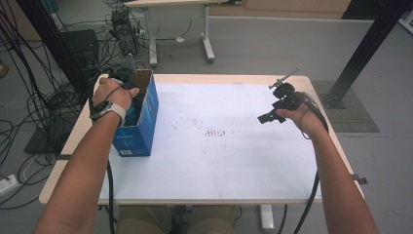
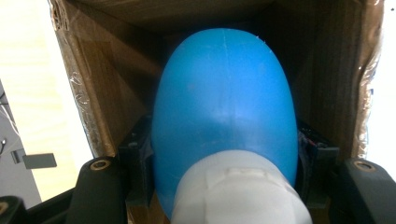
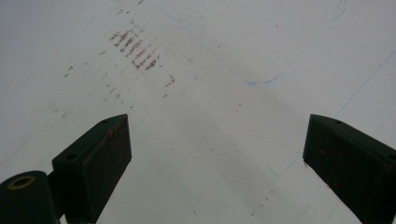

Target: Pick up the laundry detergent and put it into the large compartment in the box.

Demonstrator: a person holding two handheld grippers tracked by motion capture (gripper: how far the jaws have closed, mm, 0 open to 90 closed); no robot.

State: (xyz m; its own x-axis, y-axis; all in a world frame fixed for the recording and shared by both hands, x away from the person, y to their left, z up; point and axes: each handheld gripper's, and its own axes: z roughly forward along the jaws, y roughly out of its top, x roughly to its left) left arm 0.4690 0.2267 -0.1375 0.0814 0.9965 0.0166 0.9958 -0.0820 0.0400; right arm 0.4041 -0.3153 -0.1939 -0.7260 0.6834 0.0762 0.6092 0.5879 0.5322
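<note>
At the left edge of the surface (image 1: pixel 219 165), inside the open blue box (image 1: pixel 141 124), my left gripper (image 2: pixel 224 154) has its jaws clamped on a blue rounded object with a white base (image 2: pixel 224 107), which sits down between the cardboard walls. I judge it either being lifted out or set in (the pictures can't settle which). My right gripper (image 3: pixel 215 154) hovers over bare surface, jaws wide apart and empty.

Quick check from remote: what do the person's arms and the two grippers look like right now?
Both forearms are bare, no sleeves. The left hand wears a wristwatch with a pale strap. Both the left gripper and the right gripper are black with blocky jaws, the right's pads flecked red. A black cable trails under the right arm.
</note>
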